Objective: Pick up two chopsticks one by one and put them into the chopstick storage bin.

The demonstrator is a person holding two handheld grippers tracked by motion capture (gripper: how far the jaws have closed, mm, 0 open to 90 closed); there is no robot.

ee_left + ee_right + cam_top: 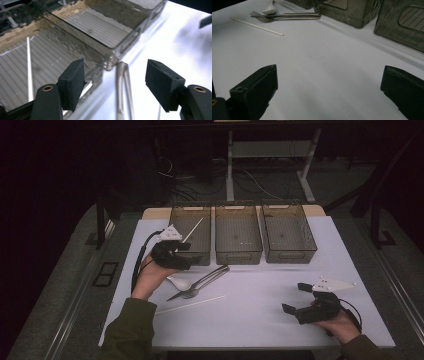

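Sorting cutlery: left gripper point(172, 254) open, empty beside left bin point(190, 237) holding a chopstick point(192, 230); right gripper point(305, 302) open, idle; next, pick up the chopstick on the table point(190, 304) before that bin

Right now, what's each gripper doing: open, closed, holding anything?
Left gripper: open, holding nothing, beside the left bin.
Right gripper: open, empty, above the white table.
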